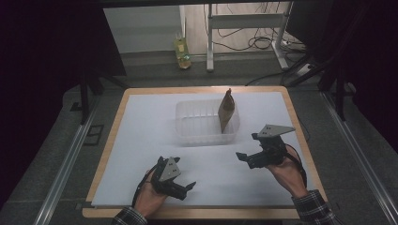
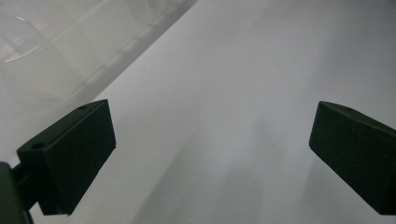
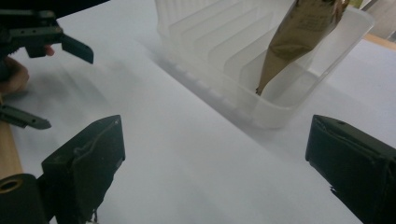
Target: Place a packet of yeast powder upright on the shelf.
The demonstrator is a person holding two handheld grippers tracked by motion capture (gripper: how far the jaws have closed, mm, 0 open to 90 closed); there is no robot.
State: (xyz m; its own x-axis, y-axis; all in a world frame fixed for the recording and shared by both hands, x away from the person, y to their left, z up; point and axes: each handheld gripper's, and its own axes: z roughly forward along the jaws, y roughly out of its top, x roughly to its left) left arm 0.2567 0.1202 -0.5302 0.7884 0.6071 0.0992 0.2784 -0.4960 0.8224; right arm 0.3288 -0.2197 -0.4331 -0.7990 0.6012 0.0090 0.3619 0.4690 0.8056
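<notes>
We see one wooden-edged table (image 1: 116, 123) covered by a large white sheet (image 1: 150, 136), standing on grey floor with dark curtains at nine and three o'clock of the high view. Beyond the table, at twelve o'clock, stands one white metal frame (image 1: 244, 21) with loose black cables (image 1: 244, 42) on the floor, and at eleven o'clock one clear bottle of yellowish liquid (image 1: 182, 52).

On the sheet, slightly toward one o'clock from its middle, sits one clear ribbed plastic tub (image 1: 197, 125). Inside it, at its right end, one brown paper pouch (image 1: 226, 111) stands upright and leans a little, its narrow bottom on the tub floor, as the right gripper view (image 3: 299, 32) shows. We see nothing else in the tub.

We count two grippers, both well apart from the tub. The black right gripper (image 1: 245, 158), held in one hand at four o'clock of the table, points toward nine o'clock; its jaws are spread wide over bare sheet and pinch nothing. The black left gripper (image 1: 189, 188), held in the other hand at six o'clock, points toward three o'clock; its jaws are likewise spread and empty above the white sheet.
</notes>
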